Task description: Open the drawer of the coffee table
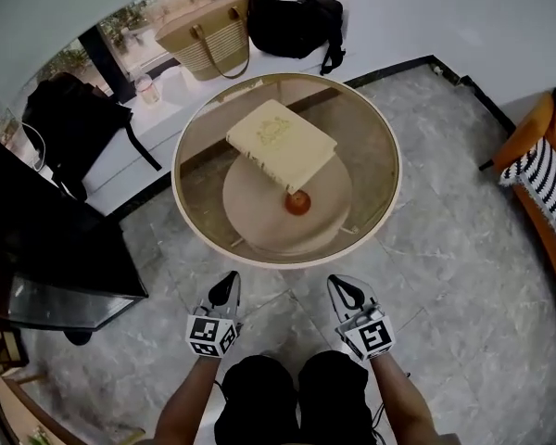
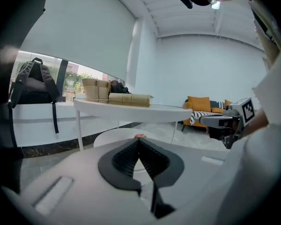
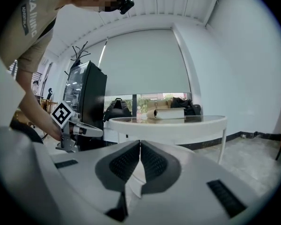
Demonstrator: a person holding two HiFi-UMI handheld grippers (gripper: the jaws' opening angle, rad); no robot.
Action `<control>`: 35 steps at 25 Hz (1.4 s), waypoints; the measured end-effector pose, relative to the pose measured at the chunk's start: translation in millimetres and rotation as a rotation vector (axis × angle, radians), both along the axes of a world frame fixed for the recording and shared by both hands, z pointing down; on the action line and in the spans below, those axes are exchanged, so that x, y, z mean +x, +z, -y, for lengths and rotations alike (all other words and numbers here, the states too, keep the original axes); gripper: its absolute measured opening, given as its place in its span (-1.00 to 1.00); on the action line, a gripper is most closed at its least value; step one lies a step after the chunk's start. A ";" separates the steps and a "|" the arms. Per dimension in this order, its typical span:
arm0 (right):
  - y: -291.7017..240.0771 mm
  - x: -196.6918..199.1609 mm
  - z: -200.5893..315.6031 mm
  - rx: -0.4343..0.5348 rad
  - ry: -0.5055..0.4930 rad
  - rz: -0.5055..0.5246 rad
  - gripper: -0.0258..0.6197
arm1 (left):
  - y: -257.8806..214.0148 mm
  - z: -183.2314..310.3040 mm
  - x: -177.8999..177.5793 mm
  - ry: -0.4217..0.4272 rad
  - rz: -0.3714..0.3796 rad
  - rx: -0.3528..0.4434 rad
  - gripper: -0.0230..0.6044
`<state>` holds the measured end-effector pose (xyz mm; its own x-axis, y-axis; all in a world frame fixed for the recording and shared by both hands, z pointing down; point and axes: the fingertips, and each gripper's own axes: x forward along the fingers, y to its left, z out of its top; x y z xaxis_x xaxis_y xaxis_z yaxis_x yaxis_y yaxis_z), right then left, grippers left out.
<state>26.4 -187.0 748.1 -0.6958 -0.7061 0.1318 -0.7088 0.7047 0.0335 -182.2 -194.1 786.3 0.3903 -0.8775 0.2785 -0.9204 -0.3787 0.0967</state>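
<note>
Grey marble floor (image 1: 445,248) all round. Coffee table (image 1: 175,165) is straight ahead of me: round, glass top w/ white rim, thin white legs, and a smaller round beige lower tier (image 1: 250,211) seen thru the glass. Can't pick out the drawer itself. The table is near both my tips, not touching. Dark cabinet (image 1: 46,239) at left. Orange sofa (image 1: 537,128) w/ striped cushion (image 1: 547,179) at right. On the white ledge (image 1: 162,109) behind the table: black backpack (image 1: 60,119), woven tote (image 1: 204,33), black bag (image 1: 292,15). Cream book (image 1: 281,143) lies flat on the glass. My L gripper (image 1: 230,284) & R gripper (image 1: 339,287) sit side by side just short of the rim, low to the floor. Fingers on both are closed tight, nothing btwn them. Small red-orange thing (image 1: 297,202) on the lower tier, just past the book's near corner.
</note>
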 end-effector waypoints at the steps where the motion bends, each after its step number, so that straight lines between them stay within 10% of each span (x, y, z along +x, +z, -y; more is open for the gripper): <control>1: 12.3 -1.8 3.7 0.014 -0.006 0.000 -0.91 | 12.3 3.8 -1.2 0.003 0.006 0.012 -0.91; 12: 111.9 -4.8 48.5 0.115 0.020 0.007 -0.91 | 119.4 36.0 -5.1 0.025 0.047 0.059 -0.91; 35: 156.8 -17.7 41.9 0.051 -0.026 0.004 -0.91 | 141.1 50.0 4.5 0.015 0.011 0.081 -0.91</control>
